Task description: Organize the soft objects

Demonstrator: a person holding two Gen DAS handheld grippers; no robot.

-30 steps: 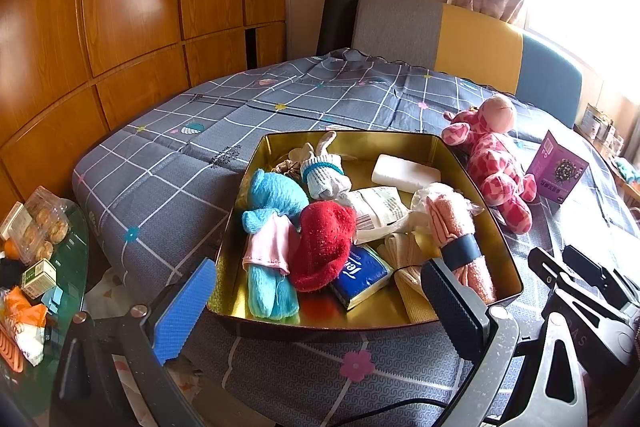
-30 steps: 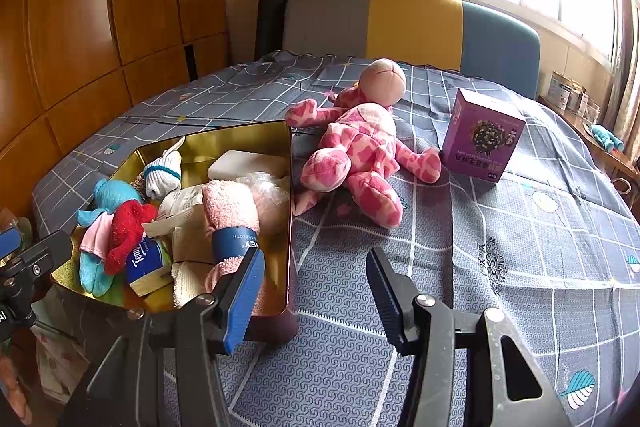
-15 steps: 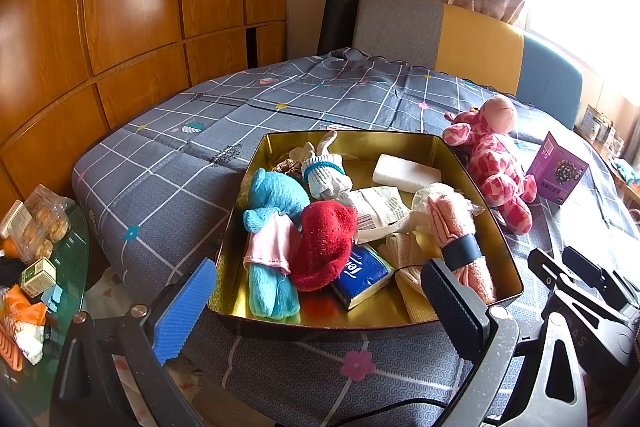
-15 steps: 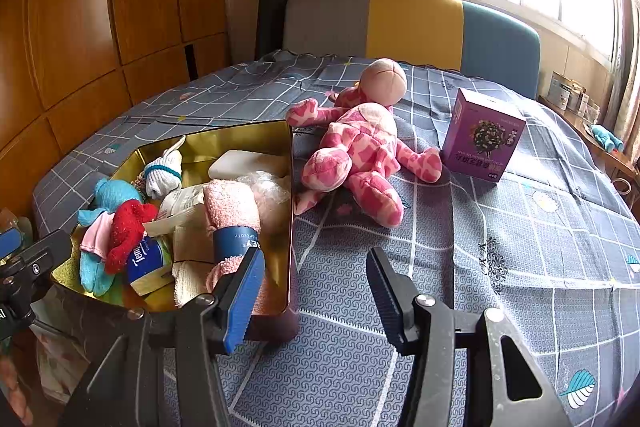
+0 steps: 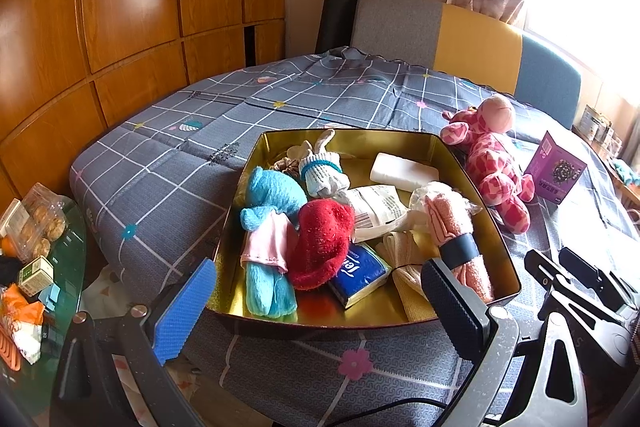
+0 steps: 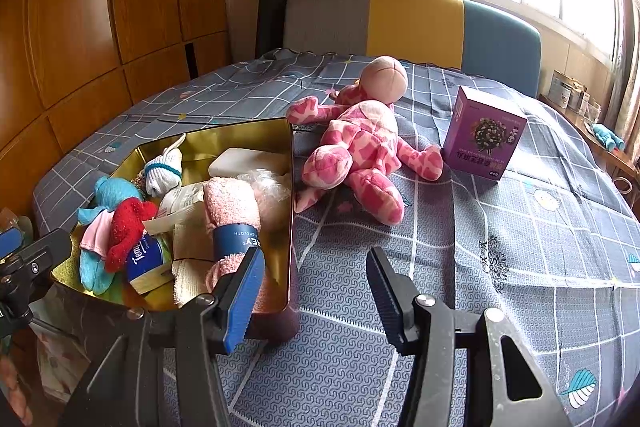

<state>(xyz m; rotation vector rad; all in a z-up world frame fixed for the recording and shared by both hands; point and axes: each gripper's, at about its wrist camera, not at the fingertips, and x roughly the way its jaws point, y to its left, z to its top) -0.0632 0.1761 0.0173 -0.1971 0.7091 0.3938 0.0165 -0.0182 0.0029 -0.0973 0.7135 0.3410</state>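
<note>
Gold tin tray (image 5: 496, 227) on the near edge of a bed with a grey checked cover (image 5: 168, 187), crowded with soft things. At the tray's left, a blue plush (image 5: 270, 211) in a pink skirt, lying lengthwise; touching its right side, a red fuzzy piece (image 5: 322, 243), overlapping a blue tissue pack (image 5: 360, 273). Toward the far wall of the tray, a small white sock doll with a teal band (image 5: 322, 175) and a white bar-shaped block (image 5: 402, 173). In the middle, a crumpled white packet (image 5: 376, 211). On the right, a rolled pink towel with a dark paper band (image 5: 456, 239), resting over a cream knitted cloth (image 5: 408, 267); behind the towel, something pale in clear wrap, possibly more cloth, too crumpled to tell.

Outside the tray, just beyond its far right corner, a pink spotted plush toy (image 6: 360, 147) sprawled on the cover, one arm close against the tray's corner. Right of that, a purple box (image 6: 482, 135) standing upright, near one of the toy's legs.

Left gripper (image 5: 320, 301) spread wide and empty, poised low at the near side of the tray, blue pad (image 5: 184, 311) on the left finger. Right gripper (image 6: 314, 293) also spread and empty, over the cover just right of the tray's near right corner, well short of the pink toy.

On the far left, a glass side table (image 5: 76, 251) with snack packets.
</note>
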